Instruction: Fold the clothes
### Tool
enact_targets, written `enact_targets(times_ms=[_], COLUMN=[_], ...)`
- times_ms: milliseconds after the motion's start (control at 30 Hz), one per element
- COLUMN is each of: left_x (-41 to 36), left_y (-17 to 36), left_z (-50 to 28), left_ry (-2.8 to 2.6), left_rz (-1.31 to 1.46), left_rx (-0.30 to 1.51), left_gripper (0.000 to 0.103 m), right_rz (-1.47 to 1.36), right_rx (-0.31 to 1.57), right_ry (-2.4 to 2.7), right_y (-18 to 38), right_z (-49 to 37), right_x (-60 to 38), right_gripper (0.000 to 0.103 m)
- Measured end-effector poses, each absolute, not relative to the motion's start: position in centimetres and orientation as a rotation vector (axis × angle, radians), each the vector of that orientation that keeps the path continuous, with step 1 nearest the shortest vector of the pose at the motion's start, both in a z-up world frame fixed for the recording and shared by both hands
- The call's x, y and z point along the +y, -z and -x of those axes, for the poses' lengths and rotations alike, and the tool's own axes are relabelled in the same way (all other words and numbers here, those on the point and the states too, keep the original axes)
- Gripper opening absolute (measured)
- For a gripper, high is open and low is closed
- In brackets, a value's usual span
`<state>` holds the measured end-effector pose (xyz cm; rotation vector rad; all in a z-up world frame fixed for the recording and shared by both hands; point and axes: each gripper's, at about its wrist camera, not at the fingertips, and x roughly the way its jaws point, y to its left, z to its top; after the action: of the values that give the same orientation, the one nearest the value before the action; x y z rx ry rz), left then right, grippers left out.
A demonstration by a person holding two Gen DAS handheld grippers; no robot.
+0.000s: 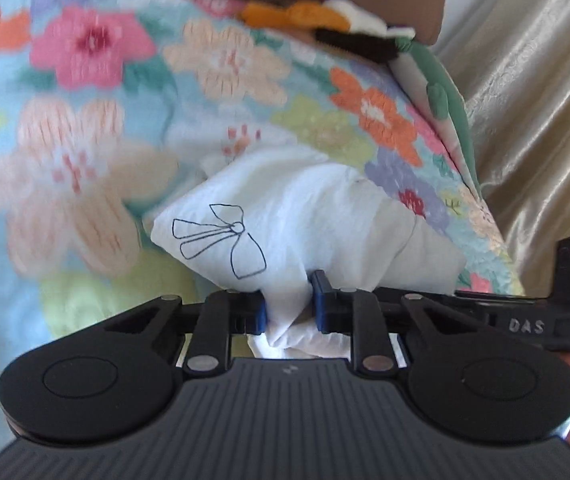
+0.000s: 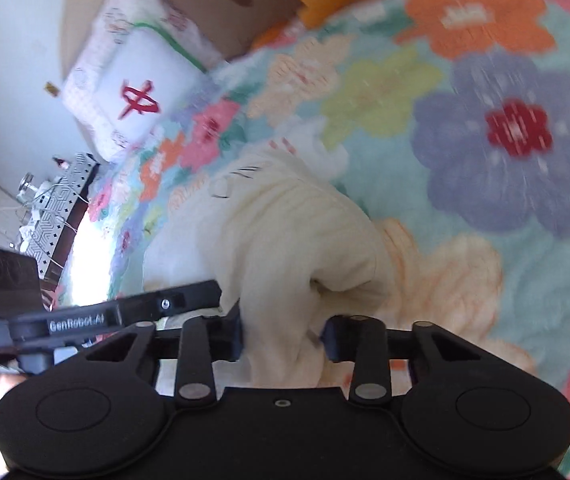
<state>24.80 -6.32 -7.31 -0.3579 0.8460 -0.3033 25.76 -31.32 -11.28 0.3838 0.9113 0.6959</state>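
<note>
White garment gripped at both ends above a floral bedspread.

A floral bedspread (image 1: 85, 128) is seen spread across the bed, with its edge running beside a gold curtain (image 1: 533, 100) at the right of the left wrist view. A white garment (image 1: 285, 224), printed with a black bow outline, is bunched directly ahead of both grippers. The left gripper (image 1: 289, 304) is clenched on a fold of it, and the right gripper (image 2: 283, 336) is likewise closed on the cloth. A white pillow (image 2: 133, 92) is seen at the bed's far end.
</note>
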Motion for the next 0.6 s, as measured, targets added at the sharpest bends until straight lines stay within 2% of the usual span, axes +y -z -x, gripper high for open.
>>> enact_targets(times_ms=[133,233,333,367,400,467,600], left_x=[-5.9,-5.4,-4.8,-4.7,-4.7,-4.8,-4.9], left_y=[4.3,3.6,6.2,7.4,8.2,8.2,7.6], left_z=[-24.4,-25.3,-27.9,-28.4,-28.5,-27.9,-27.0], left_ry=[0.243,0.217,0.167,0.141,0.132,0.126,0.08], left_rz=[0.211,0.138,0.128,0.116,0.107,0.09,0.063], left_rx=[0.695,0.691,0.862,0.915,0.935,0.91,0.914], left_gripper=[0.02,0.021,0.031,0.041,0.043,0.045,0.06], right_rz=[-0.349,-0.404,-0.43,-0.39,-0.34,-0.212,-0.093], right_rx=[0.684,0.69,0.847,0.873,0.89,0.863,0.872], right_ry=[-0.734,-0.671,-0.539,-0.505,-0.475,-0.481,-0.478], right_y=[8.8,9.1,11.7,12.3,12.8,12.4,10.4], right_z=[-24.7,-25.4,-26.4,-26.2,-25.9,-25.3,-24.8], right_x=[-29.1,-27.5,-26.0,-25.6,-25.2,-24.4,-24.4], right_gripper=[0.036,0.039,0.047,0.05,0.052,0.055,0.058])
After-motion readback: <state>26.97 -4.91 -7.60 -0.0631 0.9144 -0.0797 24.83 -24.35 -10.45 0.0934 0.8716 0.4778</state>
